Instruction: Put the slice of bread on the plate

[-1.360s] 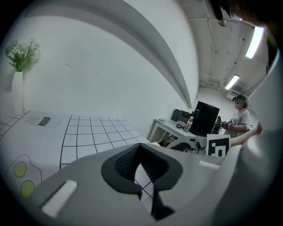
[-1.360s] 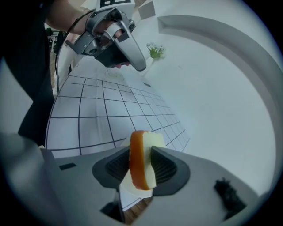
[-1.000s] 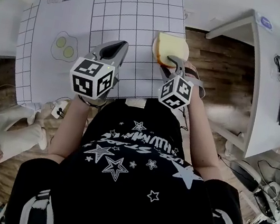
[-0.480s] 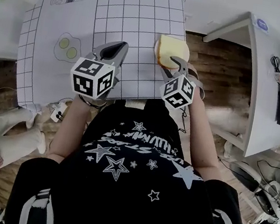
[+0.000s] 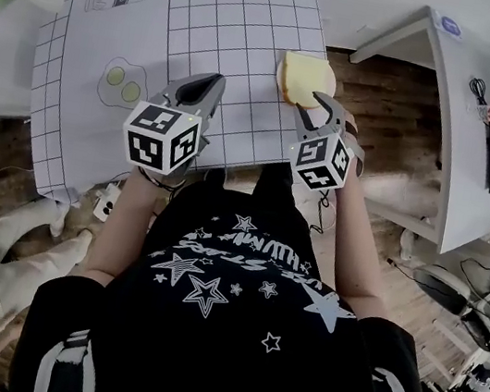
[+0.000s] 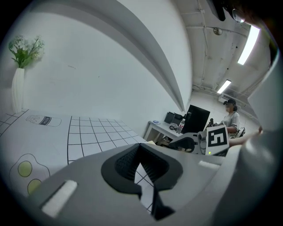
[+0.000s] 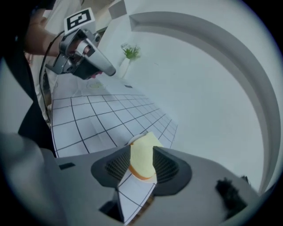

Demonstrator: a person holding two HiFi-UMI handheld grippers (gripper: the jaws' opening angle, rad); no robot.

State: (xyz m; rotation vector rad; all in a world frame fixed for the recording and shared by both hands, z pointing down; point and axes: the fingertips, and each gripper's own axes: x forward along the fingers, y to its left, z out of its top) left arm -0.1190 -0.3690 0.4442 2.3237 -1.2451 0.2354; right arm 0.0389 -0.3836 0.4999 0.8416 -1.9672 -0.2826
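Two grippers hang over our gridded mat (image 5: 229,19). Our right gripper (image 5: 324,107) has its jaws spread and grasps nothing, just short of the slice of bread (image 5: 305,77) lying on the plate (image 7: 133,140) at the mat's right edge. Our left gripper (image 5: 213,81) is clenched, empty

Head view: a camera above the person (image 5: 225,309) looks steeply down past the shoulders. The left claw (image 5: 206,88) and right claw (image 5: 324,109) are both held over the gridded tabletop (image 5: 231,10).

Left gripper view: a wide-angle camera sits close behind that claw's jaws, low over the tabletop. It faces out across the grid toward a white wall (image 6: 110,66), and the right claw appears off to its right.

Right gripper view: the camera is likewise close behind its own jaws, angled down at the grid just ahead. The left claw appears up and to its left.

All three views share the gridded tabletop.
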